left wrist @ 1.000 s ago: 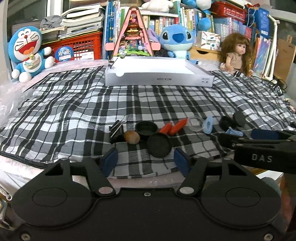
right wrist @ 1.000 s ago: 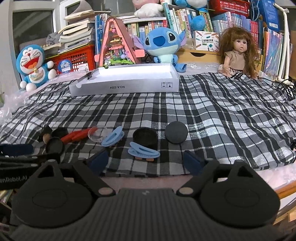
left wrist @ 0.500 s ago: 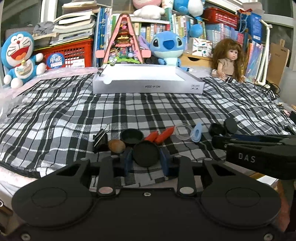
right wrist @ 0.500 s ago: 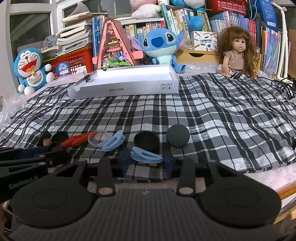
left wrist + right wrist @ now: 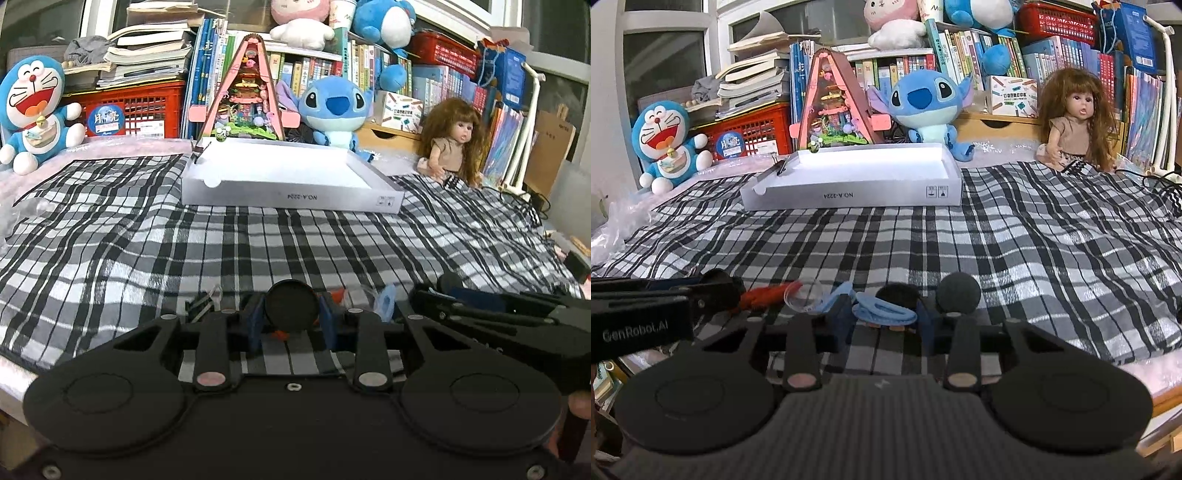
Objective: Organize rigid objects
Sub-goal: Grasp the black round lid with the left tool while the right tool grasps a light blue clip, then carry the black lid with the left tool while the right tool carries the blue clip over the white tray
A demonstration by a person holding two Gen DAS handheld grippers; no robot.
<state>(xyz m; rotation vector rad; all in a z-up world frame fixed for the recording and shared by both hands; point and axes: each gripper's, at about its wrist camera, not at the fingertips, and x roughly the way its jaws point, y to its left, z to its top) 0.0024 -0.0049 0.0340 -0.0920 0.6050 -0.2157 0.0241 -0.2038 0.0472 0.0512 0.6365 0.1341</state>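
My left gripper (image 5: 291,325) is shut on a black round lid (image 5: 292,307) and holds it just above the plaid cloth. A black binder clip (image 5: 201,302) lies to its left. My right gripper (image 5: 884,320) is shut on a blue hair clip (image 5: 884,313). Behind it lie a black lid (image 5: 897,291), a dark grey ball (image 5: 958,292), another blue clip (image 5: 836,295), a clear round lid (image 5: 801,295) and a red piece (image 5: 764,293). The white open box (image 5: 288,177) stands at the far middle; it also shows in the right wrist view (image 5: 857,181).
Plaid cloth (image 5: 258,243) covers the table. Behind the box stand a Doraemon plush (image 5: 31,110), a pink triangular toy house (image 5: 245,96), a Stitch plush (image 5: 334,107), a doll (image 5: 452,142), a red crate (image 5: 136,110) and bookshelves. A binder clip (image 5: 783,164) sits on the box's left rim.
Both grippers have closed, the left on the black lid and the right on the blue clip. Both have lifted slightly; the lid now stands raised between the left fingers.
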